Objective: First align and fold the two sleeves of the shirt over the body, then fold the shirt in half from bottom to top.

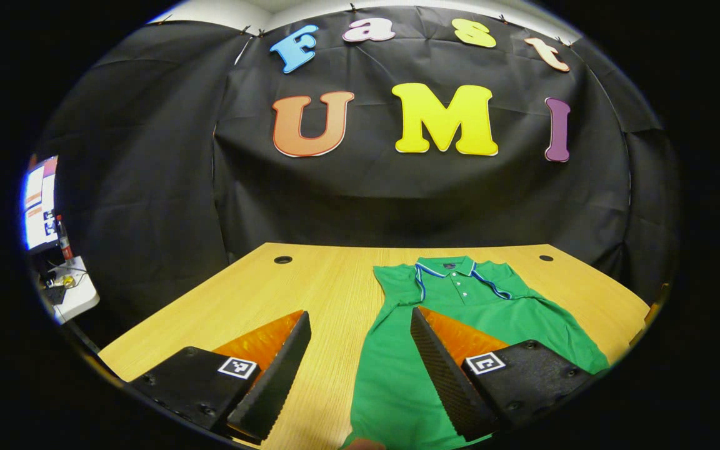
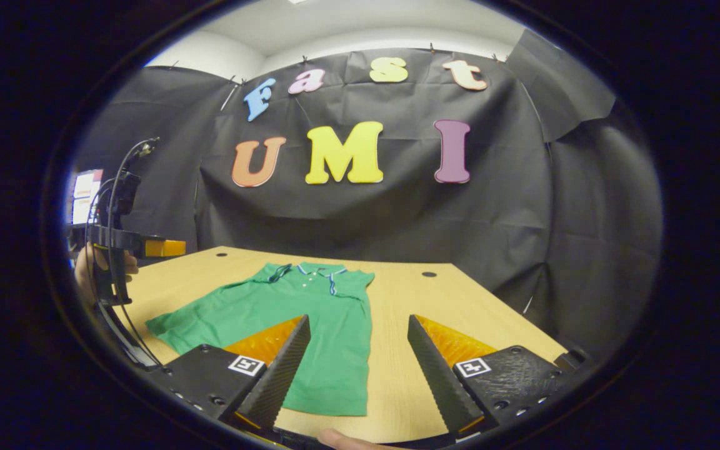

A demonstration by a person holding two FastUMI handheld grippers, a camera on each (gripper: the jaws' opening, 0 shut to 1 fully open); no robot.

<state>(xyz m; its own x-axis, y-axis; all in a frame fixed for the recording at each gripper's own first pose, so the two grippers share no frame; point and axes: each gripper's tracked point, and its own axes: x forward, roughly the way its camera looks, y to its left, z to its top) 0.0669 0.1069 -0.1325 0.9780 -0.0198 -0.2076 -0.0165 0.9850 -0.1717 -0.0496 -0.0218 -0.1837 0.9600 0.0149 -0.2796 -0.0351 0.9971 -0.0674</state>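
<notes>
In the left gripper view, the left gripper (image 1: 360,369) has its jaws wide apart with nothing between them, held above the near part of the tabletop (image 1: 310,281). One finger sits over bare wood, the other over the green fabric of the shirt (image 1: 397,375). In the right gripper view, the right gripper (image 2: 357,372) also has its jaws wide apart and holds nothing; one finger overlaps the shirt (image 2: 329,337), the other hangs over bare tabletop (image 2: 416,300).

The shirt is a green polo with a striped collar (image 1: 450,267) and a short buttoned placket. It lies flat on the light wooden tabletop, collar pointing toward the far wall and hem toward the camera. In the left gripper view the near sleeve (image 1: 397,287) is spread out to the side, and the shirt body runs down toward the bottom edge of the view. In the right gripper view one long side edge of the shirt lies straight, while the opposite side spreads out toward the left gripper (image 2: 147,249), which is seen at the far left of that view, held in a person's hand (image 2: 88,265) above the tabletop edge.

Two small round holes sit near the far edge of the tabletop. Black cloth (image 1: 397,200) hangs behind it as the booth wall. At the far left of the left gripper view, a lit screen (image 1: 40,203) stands over a small white table with clutter.
</notes>
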